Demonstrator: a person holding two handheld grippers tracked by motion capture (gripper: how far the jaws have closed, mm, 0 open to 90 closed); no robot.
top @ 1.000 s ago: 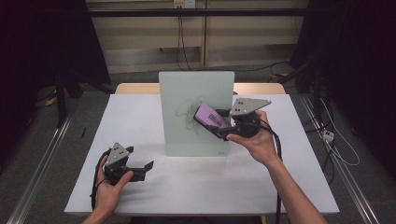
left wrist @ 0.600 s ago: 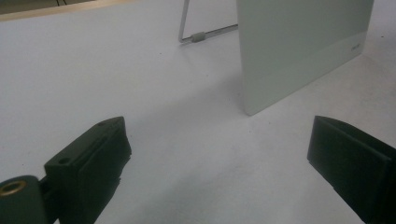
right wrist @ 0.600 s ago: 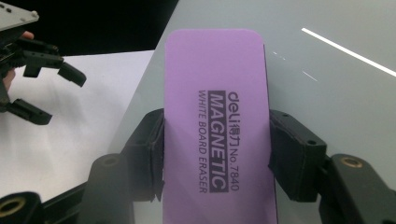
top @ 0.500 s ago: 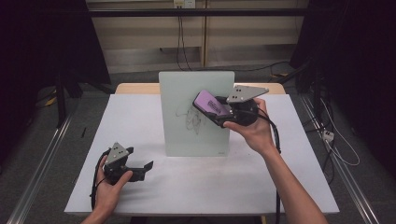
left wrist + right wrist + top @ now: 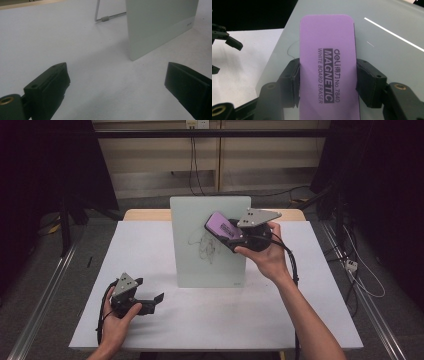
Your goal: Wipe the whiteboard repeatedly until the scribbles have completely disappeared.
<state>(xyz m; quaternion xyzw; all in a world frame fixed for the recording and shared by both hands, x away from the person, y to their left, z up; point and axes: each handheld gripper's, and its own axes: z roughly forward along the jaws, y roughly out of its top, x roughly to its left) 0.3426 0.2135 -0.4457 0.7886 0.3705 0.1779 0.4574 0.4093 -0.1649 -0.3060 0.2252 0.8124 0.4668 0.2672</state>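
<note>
A pale green whiteboard (image 5: 192, 265) stands upright mid-table with a dark scribble (image 5: 206, 246) on its face. My right gripper (image 5: 225, 231) is shut on a purple magnetic whiteboard eraser (image 5: 219, 226), held against the board's upper right, just above the scribble. In the right gripper view the eraser (image 5: 328, 72) sits clamped between both jaws, flat against the board (image 5: 392, 52). At the table's front left, my left gripper (image 5: 152, 301) rests low, open and holding nothing. The left gripper view has the board's lower corner (image 5: 160, 27) ahead of the open jaws.
The white table (image 5: 225, 315) carries the board, whose wire stand (image 5: 105, 18) reaches back behind it. Cables trail from both grippers. Dark curtains and floor cables surround the table.
My right gripper has carried the eraser up and to the left across the board. The left gripper has stayed put.
</note>
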